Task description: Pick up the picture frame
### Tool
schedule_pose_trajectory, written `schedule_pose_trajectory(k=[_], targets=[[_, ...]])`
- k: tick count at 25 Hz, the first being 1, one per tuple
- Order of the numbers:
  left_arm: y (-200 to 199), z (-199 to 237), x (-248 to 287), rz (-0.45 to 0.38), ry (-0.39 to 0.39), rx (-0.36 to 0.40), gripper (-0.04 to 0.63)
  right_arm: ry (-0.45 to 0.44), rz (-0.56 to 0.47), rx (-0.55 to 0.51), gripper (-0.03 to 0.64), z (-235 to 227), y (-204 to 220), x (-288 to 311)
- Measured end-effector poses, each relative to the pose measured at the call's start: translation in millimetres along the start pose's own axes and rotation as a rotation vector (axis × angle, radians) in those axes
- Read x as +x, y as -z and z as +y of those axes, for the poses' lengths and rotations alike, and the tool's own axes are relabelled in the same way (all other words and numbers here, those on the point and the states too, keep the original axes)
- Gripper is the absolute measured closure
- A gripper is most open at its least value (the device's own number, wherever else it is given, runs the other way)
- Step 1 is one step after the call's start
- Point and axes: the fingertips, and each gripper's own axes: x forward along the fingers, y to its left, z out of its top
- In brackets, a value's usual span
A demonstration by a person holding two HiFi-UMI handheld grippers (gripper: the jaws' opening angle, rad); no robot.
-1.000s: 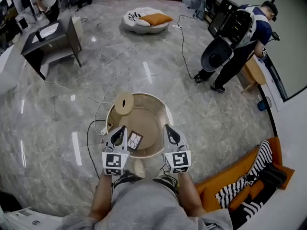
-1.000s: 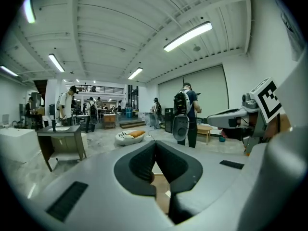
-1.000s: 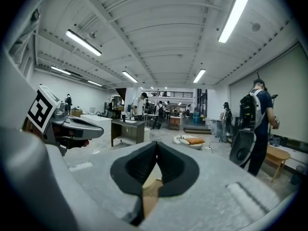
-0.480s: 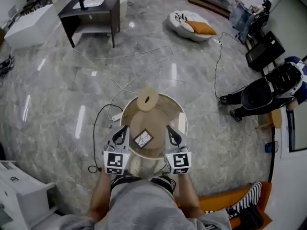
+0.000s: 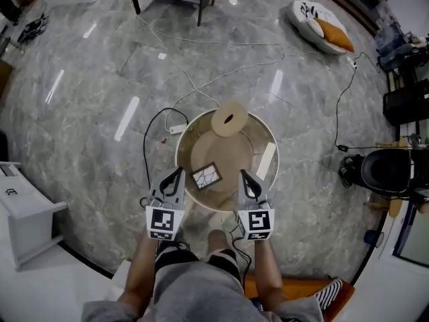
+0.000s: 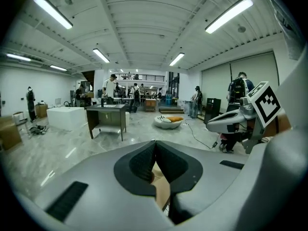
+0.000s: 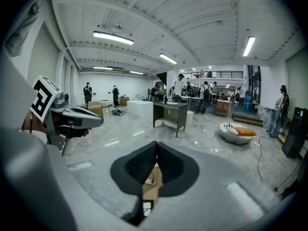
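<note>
The picture frame (image 5: 206, 176), small and dark-edged with a white cracked-pattern picture, lies flat on the round beige table (image 5: 194, 143), near its front. In the head view my left gripper (image 5: 177, 174) points over the table's front left rim, just left of the frame. My right gripper (image 5: 244, 176) points over the front right rim, a little right of it. Neither touches the frame. In the left gripper view the left gripper (image 6: 155, 143) has its pads pressed together with nothing between them. The right gripper (image 7: 156, 144) looks the same in its own view.
A round tan disc with a hole (image 5: 230, 121) sits at the table's far edge and a white strip (image 5: 267, 161) lies at its right. A black cable and a white power strip (image 5: 175, 129) trail on the marble floor. A white cabinet (image 5: 20, 213) stands left, a black chair (image 5: 385, 173) right.
The head view has swung, so the room has shifted round the table. Both grippers have come lower and forward and now flank the frame's near side. Their jaws stayed shut.
</note>
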Motion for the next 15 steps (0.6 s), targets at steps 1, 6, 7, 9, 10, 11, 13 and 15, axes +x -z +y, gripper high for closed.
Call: schedule_pose_trajectory(k=[1, 6, 7, 9, 10, 11, 13, 15], targets=[[14, 0, 6, 0.015, -0.008, -0.013, 0.578, -0.014, 0.018, 0.001, 0.617, 0, 13, 6], [77, 1, 39, 0.078, -0.029, -0.041, 0.578, -0.056, 0.090, 0.018, 0.617, -4, 77, 40], [90, 0, 45, 0.087, -0.029, -0.050, 0.578, -0.064, 0.104, 0.022, 0.617, -4, 91, 46], [115, -1, 56, 0.103, -0.029, -0.064, 0.577, -0.080, 0.129, 0.027, 0.617, -3, 120, 60], [127, -1, 62, 0.111, -0.029, -0.069, 0.577, -0.089, 0.138, 0.027, 0.617, -2, 133, 67], [140, -2, 67, 0.119, -0.027, -0.074, 0.578, -0.097, 0.147, 0.027, 0.617, 0, 146, 74], [165, -3, 79, 0.137, -0.019, -0.083, 0.577, -0.113, 0.165, 0.022, 0.617, 3, 170, 89], [193, -4, 90, 0.159, -0.010, -0.103, 0.578, -0.128, 0.183, 0.019, 0.617, 8, 193, 104]])
